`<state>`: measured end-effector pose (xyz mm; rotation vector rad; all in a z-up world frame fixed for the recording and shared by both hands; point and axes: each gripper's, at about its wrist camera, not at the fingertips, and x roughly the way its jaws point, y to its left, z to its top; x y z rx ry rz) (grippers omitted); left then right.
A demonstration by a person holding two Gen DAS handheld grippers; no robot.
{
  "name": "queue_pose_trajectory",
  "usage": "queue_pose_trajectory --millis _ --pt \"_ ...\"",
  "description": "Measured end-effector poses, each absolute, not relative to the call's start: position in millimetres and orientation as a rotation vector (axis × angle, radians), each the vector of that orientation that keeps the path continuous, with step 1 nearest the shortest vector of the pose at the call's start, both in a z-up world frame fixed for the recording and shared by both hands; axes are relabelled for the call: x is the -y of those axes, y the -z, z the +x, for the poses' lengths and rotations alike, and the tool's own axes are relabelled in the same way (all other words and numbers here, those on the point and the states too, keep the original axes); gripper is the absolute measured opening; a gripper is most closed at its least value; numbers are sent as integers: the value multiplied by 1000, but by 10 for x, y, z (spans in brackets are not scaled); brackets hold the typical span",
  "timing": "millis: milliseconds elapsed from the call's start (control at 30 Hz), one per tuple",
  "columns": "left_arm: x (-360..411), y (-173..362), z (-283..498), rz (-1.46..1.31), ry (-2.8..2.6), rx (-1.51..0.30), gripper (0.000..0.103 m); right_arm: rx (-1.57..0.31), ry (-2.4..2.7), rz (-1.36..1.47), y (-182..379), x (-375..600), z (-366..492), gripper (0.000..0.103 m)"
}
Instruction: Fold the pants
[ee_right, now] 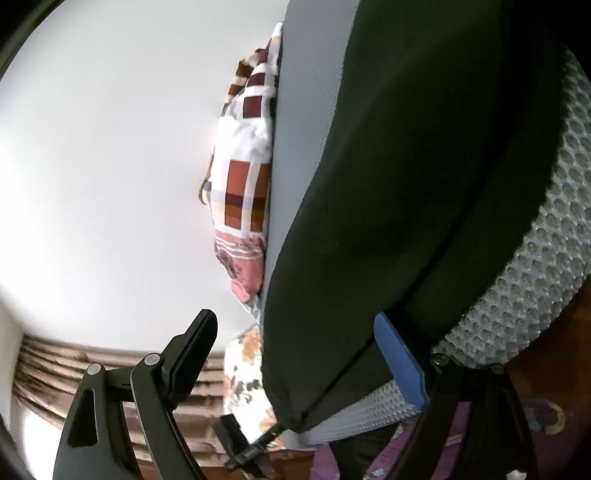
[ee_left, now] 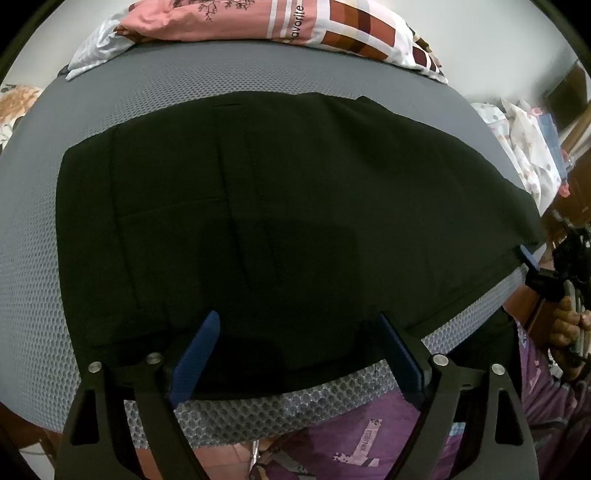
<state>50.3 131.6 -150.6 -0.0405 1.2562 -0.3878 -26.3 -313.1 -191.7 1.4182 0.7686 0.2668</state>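
Black pants (ee_left: 280, 206) lie flat and folded lengthwise on a grey mesh mattress (ee_left: 33, 280). My left gripper (ee_left: 299, 336) points steeply down at their near edge. It is open, its blue pads (ee_left: 195, 354) spread wide over the hem without pinching it. In the right wrist view the picture is rolled sideways, and the pants (ee_right: 406, 177) run up the frame. My right gripper (ee_right: 295, 336) is open at their end corner. One blue pad (ee_right: 400, 362) lies against the cloth by the mattress edge; the other finger stands free. It also shows as the right gripper (ee_left: 532, 266) at the far right corner.
Pink and checked pillows (ee_left: 295, 26) lie along the far side of the mattress. A person in purple patterned clothes (ee_left: 354, 439) stands against the near edge, one hand (ee_left: 569, 332) on the right gripper's handle. Bedding (ee_left: 524, 147) is piled at the right. A white wall (ee_right: 110, 166) fills the left.
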Motion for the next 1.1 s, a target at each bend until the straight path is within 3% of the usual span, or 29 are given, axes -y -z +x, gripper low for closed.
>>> queue_pose_trajectory --millis 33,67,367,467,733,900,1100 --pt "-1313 1508 502 -43 388 -1256 86 -819 -209 1330 1864 3133 -251 79" --pt "-1317 1510 499 -47 388 -1256 86 -852 -122 1215 1782 3176 -243 60" --pt "-1298 1523 501 -42 391 -1255 88 -856 31 1200 1766 3777 -354 58" --pt "-1293 1516 499 -43 389 -1256 88 -864 78 1182 1736 3843 -300 53" --pt "-1313 1512 502 -64 393 -1256 89 -714 273 1279 1689 4223 -578 55" --pt "-1313 1510 508 -55 397 -1257 90 -732 121 1352 1789 4126 -430 67" --pt "-1305 1507 509 -65 397 -1257 90 -767 -27 1294 1751 3798 -235 67"
